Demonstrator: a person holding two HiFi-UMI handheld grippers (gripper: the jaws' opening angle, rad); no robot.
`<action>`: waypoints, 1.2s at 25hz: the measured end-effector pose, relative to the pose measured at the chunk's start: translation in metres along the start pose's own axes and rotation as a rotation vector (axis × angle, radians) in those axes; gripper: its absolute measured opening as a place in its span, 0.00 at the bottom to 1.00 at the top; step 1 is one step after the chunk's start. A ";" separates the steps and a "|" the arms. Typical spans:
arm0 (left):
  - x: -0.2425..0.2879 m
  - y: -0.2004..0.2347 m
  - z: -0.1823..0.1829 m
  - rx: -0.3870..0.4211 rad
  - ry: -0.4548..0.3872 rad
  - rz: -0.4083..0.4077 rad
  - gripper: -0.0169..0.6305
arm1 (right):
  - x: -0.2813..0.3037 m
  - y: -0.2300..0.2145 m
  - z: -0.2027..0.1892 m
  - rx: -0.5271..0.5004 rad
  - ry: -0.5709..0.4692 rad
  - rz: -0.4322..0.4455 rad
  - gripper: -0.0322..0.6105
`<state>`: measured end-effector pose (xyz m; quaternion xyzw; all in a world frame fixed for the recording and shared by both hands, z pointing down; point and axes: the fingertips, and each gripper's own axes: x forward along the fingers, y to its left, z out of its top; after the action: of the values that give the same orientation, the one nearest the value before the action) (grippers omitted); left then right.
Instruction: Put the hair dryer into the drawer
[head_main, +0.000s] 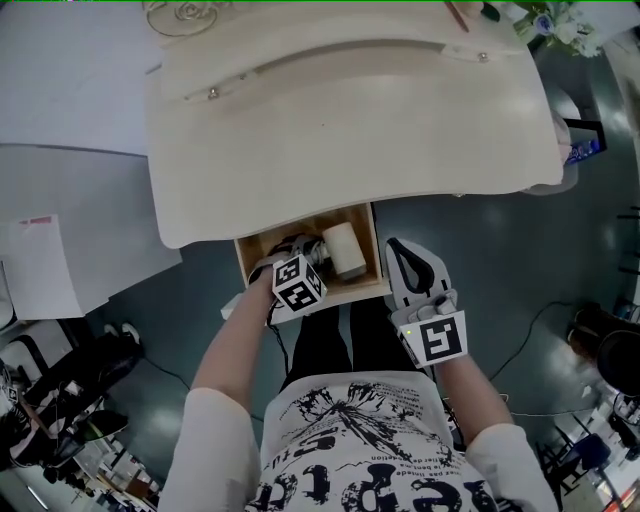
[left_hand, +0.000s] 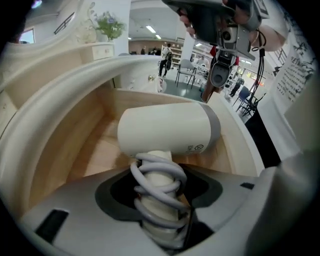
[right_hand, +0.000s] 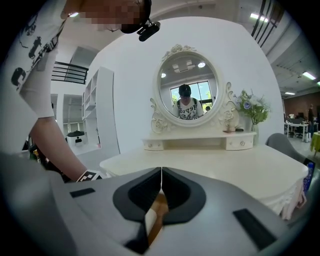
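Hair dryer (left_hand: 167, 131): short cream-white barrel with a grey band at one end and a small printed mark near that band. The handle is cream, with a pale grey cord (left_hand: 157, 175) wound round it in several loops. The dryer is inside the drawer (head_main: 372, 258), barrel lying crosswise over the drawer's wooden floor. Whether it touches the floor cannot be told.

Left gripper (left_hand: 160, 192): jaws closed on the cord-wrapped handle, barrel just beyond the jaw tips. From the head view, this gripper reaches into the drawer from its front edge.

Right gripper (right_hand: 161, 180): jaws pressed together, nothing held. It sits just beside the drawer's right wall, outside it, and points toward the desk.

Drawer: light wood box with a cream front, pulled out from under the desk's front edge, toward the person.

Desk (head_main: 350, 120): cream-white dressing table with a curved front, its top overhanging the rear of the drawer. Past the drawer, at the back of the desk, stands an oval mirror (right_hand: 188, 90) in an ornate cream frame, over a low shelf with two small knobbed drawers. A vase of pale flowers (right_hand: 252, 110) stands beside the mirror.

Room: dark grey floor (head_main: 480, 260) around the drawer, white wall behind the mirror. The left gripper view shows an open hall with ceiling lights and chairs beyond the drawer. The person wears a white shirt (head_main: 370, 450) with black print.
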<state>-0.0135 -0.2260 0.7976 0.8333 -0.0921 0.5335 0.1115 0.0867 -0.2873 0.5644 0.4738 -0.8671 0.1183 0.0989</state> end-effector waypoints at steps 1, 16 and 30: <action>0.003 0.000 -0.001 0.004 0.008 0.002 0.41 | 0.000 0.000 -0.001 0.000 0.005 0.003 0.08; 0.009 -0.010 -0.008 -0.072 0.022 -0.052 0.43 | 0.004 0.005 -0.002 -0.001 0.053 0.032 0.08; -0.164 0.037 0.070 -0.234 -0.456 0.348 0.07 | -0.006 0.028 0.054 0.010 0.013 0.085 0.08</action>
<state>-0.0306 -0.2758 0.6233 0.8847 -0.3170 0.3296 0.0903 0.0631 -0.2844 0.5081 0.4360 -0.8852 0.1297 0.0970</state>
